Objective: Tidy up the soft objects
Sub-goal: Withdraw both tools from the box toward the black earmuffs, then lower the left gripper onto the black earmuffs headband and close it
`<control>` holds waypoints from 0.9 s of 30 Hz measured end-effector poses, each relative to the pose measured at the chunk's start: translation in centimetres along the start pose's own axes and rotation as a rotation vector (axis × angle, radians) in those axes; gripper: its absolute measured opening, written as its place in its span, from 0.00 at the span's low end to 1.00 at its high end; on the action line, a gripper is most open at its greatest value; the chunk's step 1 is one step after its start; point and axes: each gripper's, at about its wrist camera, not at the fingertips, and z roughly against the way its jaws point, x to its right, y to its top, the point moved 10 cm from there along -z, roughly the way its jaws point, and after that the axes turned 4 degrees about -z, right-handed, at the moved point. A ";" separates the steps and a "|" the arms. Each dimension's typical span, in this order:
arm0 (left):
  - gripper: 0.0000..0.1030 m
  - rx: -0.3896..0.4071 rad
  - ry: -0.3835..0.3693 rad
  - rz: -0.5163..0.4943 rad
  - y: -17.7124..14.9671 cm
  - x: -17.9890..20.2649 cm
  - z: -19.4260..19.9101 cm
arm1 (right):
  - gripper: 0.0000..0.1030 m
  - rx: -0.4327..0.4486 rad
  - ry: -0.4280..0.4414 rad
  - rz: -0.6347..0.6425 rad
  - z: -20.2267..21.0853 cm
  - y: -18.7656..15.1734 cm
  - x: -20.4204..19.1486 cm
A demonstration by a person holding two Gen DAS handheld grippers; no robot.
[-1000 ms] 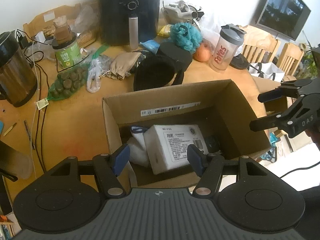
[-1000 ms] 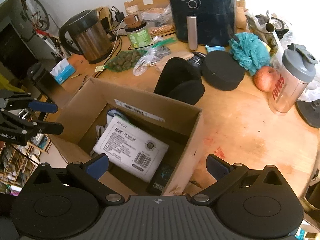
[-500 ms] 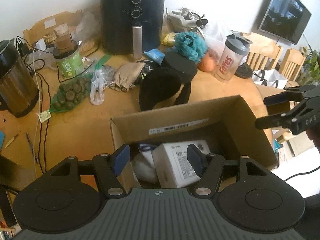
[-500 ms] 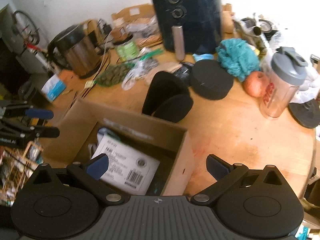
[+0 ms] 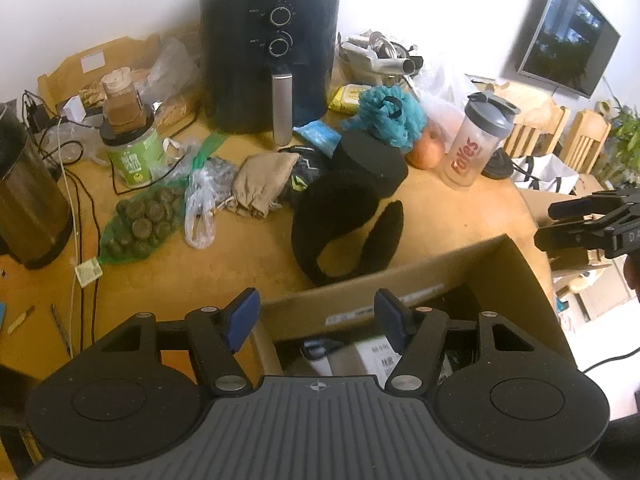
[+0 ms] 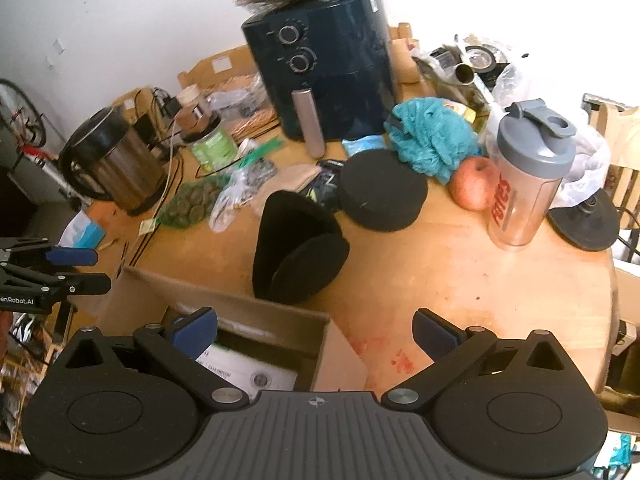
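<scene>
Both tools pulled back off the cardboard box [image 5: 400, 276], left tool [image 5: 316, 316] and right tool [image 6: 316, 330] both open and empty; black earmuffs [image 5: 344, 224] now dead ahead on the desk [image 6: 460, 280], likely the next pick.

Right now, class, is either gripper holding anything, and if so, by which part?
Nothing is held. The left gripper and the right gripper both hang open and empty above the brown cardboard box.
</scene>
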 end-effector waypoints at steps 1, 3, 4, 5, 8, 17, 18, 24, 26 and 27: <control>0.61 0.000 -0.002 -0.005 0.2 -0.2 -0.2 | 1.00 0.005 -0.008 -0.006 -0.1 0.2 0.1; 0.61 0.001 -0.011 -0.014 0.7 -0.5 -0.5 | 1.00 0.003 -0.018 -0.011 -0.4 0.4 0.3; 0.61 0.001 -0.015 -0.017 0.9 -0.7 -0.7 | 1.00 0.004 -0.027 -0.012 -0.6 0.6 0.3; 0.61 0.000 -0.019 -0.020 1.2 -0.9 -0.9 | 1.00 0.003 -0.035 -0.012 -0.7 0.7 0.4; 0.61 -0.001 -0.033 -0.033 1.9 -1.3 -1.4 | 1.00 -0.016 -0.043 -0.018 -1.3 0.8 0.4; 0.61 -0.039 -0.090 -0.066 3.2 -2.3 -4.0 | 1.00 -0.039 -0.147 -0.050 -2.8 0.6 1.7; 0.61 -0.041 -0.097 -0.070 3.4 -2.4 -4.3 | 1.00 -0.036 -0.150 -0.052 -2.9 0.5 1.7; 0.61 -0.060 -0.139 -0.073 4.3 -3.3 -6.2 | 1.00 -0.004 -0.160 -0.118 -2.8 0.9 2.3; 0.61 -0.069 -0.164 -0.080 4.5 -3.4 -7.0 | 1.00 0.014 -0.166 -0.127 -2.5 1.1 2.5; 0.60 -0.072 -0.174 -0.086 4.5 -3.4 -7.4 | 1.00 0.024 -0.169 -0.126 -2.4 1.2 2.6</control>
